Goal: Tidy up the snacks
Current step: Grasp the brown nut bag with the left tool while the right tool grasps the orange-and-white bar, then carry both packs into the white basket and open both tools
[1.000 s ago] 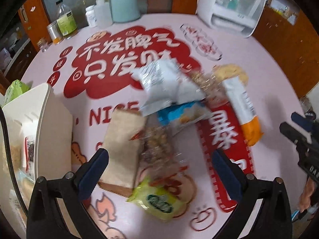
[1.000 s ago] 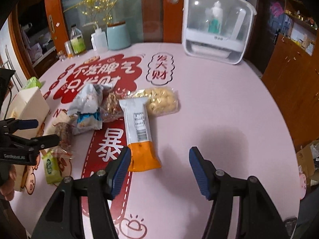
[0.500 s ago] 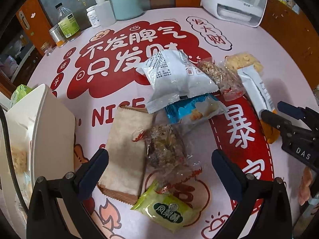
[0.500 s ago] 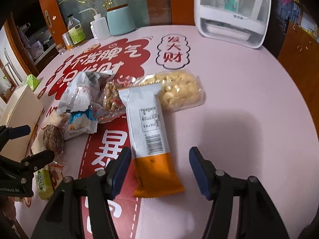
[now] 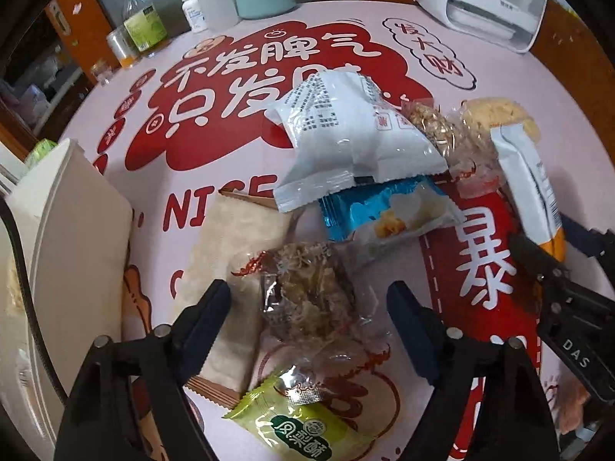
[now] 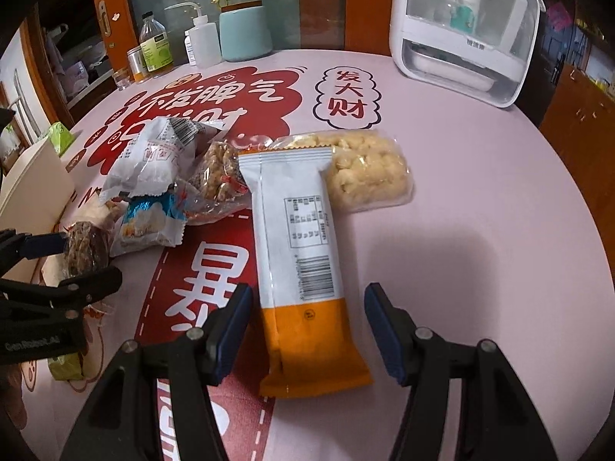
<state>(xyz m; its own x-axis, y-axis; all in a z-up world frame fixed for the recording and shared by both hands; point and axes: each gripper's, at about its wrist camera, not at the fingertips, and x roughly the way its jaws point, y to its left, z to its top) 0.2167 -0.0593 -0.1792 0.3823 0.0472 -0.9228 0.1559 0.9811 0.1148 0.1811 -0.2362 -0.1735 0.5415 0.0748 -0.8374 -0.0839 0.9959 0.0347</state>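
Observation:
Snack packets lie in a loose pile on the pink table. My left gripper [image 5: 309,319] is open, its fingers on either side of a clear-wrapped brown nut cake [image 5: 315,299], also seen from the right wrist view [image 6: 82,247]. A tan packet [image 5: 234,253], a green pastry packet [image 5: 303,430], a blue packet [image 5: 388,213] and a white packet [image 5: 353,142] lie around it. My right gripper [image 6: 305,332] is open, astride the orange end of a long white-and-orange bar [image 6: 303,269]. A clear bag of pale puffs [image 6: 365,171] lies behind the bar.
A white storage box [image 5: 73,253] stands at the left edge with snacks inside. Bottles, a jar and a teal canister [image 6: 246,32] stand at the table's far side. A white appliance [image 6: 461,30] stands at the far right. A clear peanut-candy bag [image 6: 219,180] lies mid-pile.
Both grippers moved forward and down toward the snacks. The left fingers narrowed around the nut cake; the right now straddles the bar's orange end.

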